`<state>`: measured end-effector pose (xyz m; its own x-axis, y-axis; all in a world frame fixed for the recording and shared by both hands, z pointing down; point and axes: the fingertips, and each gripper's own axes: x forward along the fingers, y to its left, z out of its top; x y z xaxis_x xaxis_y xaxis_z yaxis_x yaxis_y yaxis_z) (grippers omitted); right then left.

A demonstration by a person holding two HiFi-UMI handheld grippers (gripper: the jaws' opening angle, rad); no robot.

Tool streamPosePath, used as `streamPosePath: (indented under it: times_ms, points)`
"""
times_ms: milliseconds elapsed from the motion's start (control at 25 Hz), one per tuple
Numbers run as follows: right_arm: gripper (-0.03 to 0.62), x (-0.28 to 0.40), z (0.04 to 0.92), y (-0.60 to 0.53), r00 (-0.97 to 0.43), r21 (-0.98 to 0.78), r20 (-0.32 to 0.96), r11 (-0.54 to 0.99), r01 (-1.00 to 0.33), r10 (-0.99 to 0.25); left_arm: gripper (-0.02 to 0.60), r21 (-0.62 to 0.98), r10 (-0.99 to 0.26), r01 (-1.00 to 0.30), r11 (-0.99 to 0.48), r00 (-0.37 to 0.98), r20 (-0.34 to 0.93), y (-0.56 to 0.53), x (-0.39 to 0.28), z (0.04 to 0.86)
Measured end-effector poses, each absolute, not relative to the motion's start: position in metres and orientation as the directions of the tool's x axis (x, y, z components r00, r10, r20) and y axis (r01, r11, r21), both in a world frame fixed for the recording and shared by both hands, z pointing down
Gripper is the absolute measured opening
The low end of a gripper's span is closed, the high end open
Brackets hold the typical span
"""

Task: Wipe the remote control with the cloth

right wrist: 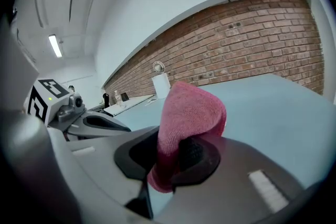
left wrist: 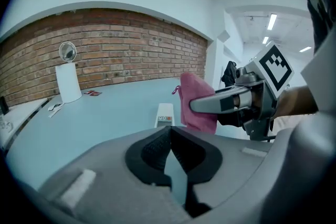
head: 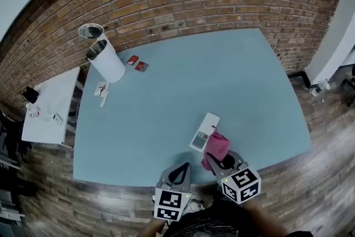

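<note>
White and slim, the remote control point(head: 205, 131) lies flat on the pale blue table point(head: 222, 80) near its front edge, with buttons on the end nearer the person. In the head view that end is partly hidden behind the pink cloth point(head: 216, 147), which hangs just above and in front of it.

The right gripper point(head: 222, 161) has its jaws clamped on the cloth. A fold stands up above the pads and a tail droops below them. It points forward over the table edge, tilted a little down.

The left gripper point(head: 181, 168) sits beside it, nearer the person. Its jaws are pressed together with nothing between them, and it also points forward and down.

Both hands are cut off at the bottom of the frame. Far back stand a white cylindrical appliance point(head: 105, 58) and two small red packets point(head: 137, 63), too small to read.
</note>
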<state>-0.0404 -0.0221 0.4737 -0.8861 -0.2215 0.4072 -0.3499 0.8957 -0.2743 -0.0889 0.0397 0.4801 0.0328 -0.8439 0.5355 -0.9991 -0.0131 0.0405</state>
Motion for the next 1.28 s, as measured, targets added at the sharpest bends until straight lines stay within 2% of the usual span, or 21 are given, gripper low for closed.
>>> streamPosePath:
  times_ms: [680, 960, 1280]
  points:
    - [0.064, 0.011, 0.450, 0.048, -0.817, -0.113, 0.421, 0.871, -0.479, -0.394, 0.002, 0.149, -0.917, -0.987, -0.062, 0.115, 0.381, 0.072, -0.051, 0.452]
    - [0.066, 0.037, 0.445, 0.053, -0.785, -0.088, 0.413, 0.837, -0.539, -0.462, 0.001, 0.135, -0.916, -0.990, -0.048, 0.097, 0.389, 0.072, -0.034, 0.449]
    - [0.066, 0.040, 0.450, 0.061, -0.783, -0.095, 0.423, 0.837, -0.540, -0.457, 0.000, 0.146, -0.899, -0.987, -0.065, 0.121, 0.421, 0.082, -0.030, 0.459]
